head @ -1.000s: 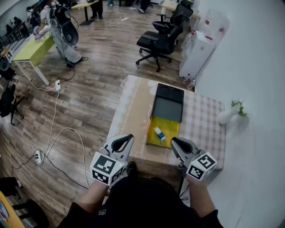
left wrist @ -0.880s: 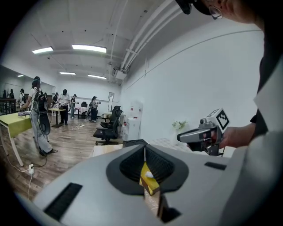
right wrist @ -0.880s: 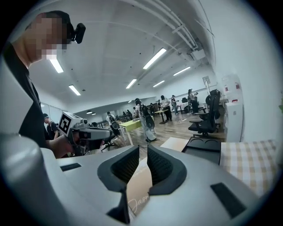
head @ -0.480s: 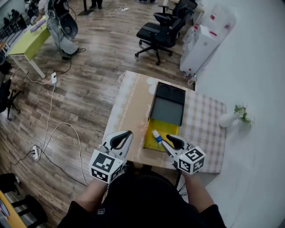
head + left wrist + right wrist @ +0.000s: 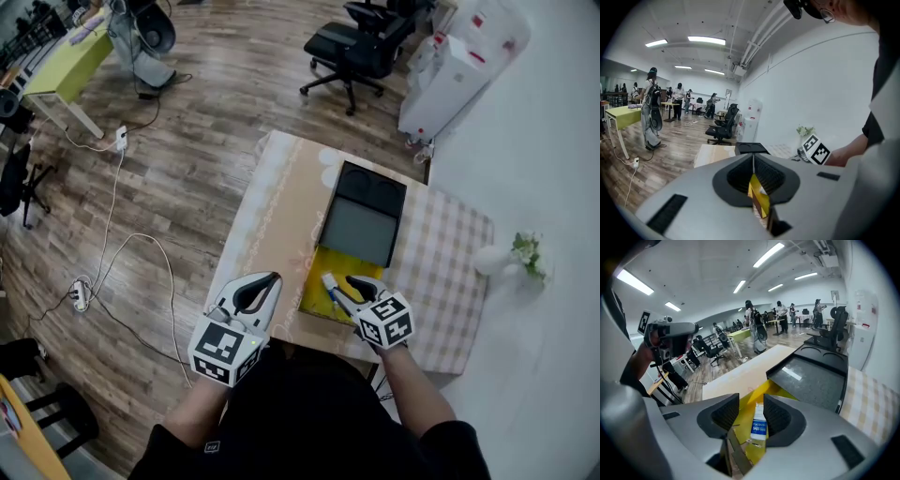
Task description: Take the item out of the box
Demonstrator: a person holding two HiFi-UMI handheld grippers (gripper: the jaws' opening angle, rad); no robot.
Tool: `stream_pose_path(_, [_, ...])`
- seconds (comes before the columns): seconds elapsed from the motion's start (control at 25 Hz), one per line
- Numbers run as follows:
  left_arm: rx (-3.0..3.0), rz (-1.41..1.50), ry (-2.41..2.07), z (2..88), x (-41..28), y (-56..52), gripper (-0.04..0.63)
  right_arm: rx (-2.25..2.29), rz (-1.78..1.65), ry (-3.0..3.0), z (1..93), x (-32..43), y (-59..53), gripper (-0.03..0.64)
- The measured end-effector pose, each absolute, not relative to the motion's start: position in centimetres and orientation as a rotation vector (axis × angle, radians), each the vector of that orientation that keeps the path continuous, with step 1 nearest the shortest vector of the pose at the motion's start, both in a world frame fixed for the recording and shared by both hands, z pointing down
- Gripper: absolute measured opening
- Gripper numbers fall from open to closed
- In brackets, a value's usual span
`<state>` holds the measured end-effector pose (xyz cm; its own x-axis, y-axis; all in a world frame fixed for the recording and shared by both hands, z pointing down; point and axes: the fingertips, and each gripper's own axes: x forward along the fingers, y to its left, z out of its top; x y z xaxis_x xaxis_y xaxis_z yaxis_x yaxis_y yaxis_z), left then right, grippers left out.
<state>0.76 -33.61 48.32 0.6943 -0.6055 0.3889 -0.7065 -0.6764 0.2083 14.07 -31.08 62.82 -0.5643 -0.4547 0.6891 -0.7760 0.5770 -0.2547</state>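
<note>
Right gripper view | our right gripper point(image 5: 751, 410) jaws just spread wide, item point(image 5: 759, 424) lined up between them, seemingly untouched | left gripper point(image 5: 753, 163) pressed together, empty | risk: we close early, pinching yellow box point(image 5: 757, 394) wall.

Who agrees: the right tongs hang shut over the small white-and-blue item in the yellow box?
Not shut: the right gripper view shows the right tongs open, having just opened, the small white-and-blue item between them in the yellow box.

Left claw point(image 5: 269, 280) jaws together, right claw point(image 5: 343, 287) jaws just opened, gripping nothing
</note>
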Motion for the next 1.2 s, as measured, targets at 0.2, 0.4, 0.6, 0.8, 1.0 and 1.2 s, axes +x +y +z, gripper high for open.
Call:
stream_pose_path(0.2, [2.529,0.406,-1.078,48.7,0.3,-34.2,0.02,0.885,0.804,-2.151,67.7,13.3,-30.9,0.169])
stream_pose_path(0.4, [2.485,0.443,-1.125,49.8,-0.9,-33.9,0.02,0.867,0.803,-2.069,70.9,13.3,-31.4,0.17])
stream_pose_path(0.6, [2.467,0.43,-1.149,49.6,-2.0,-33.4,0.02,0.82,0.757,-1.971,73.2,13.4,-31.1,0.17])
stream_pose_path(0.8, [2.492,0.414,-1.145,48.6,-2.5,-32.8,0.021,0.771,0.717,-1.902,74.4,13.3,-30.2,0.169])
stream_pose_path(1.0, [2.528,0.4,-1.146,47.7,-3.9,-32.1,0.02,0.828,0.693,-1.912,72.8,13.3,-30.5,0.147])
stream_pose_path(1.2, [2.585,0.369,-1.115,46.7,-4.9,-31.8,0.021,0.974,0.673,-1.967,68.8,13.7,-31.1,0.146])
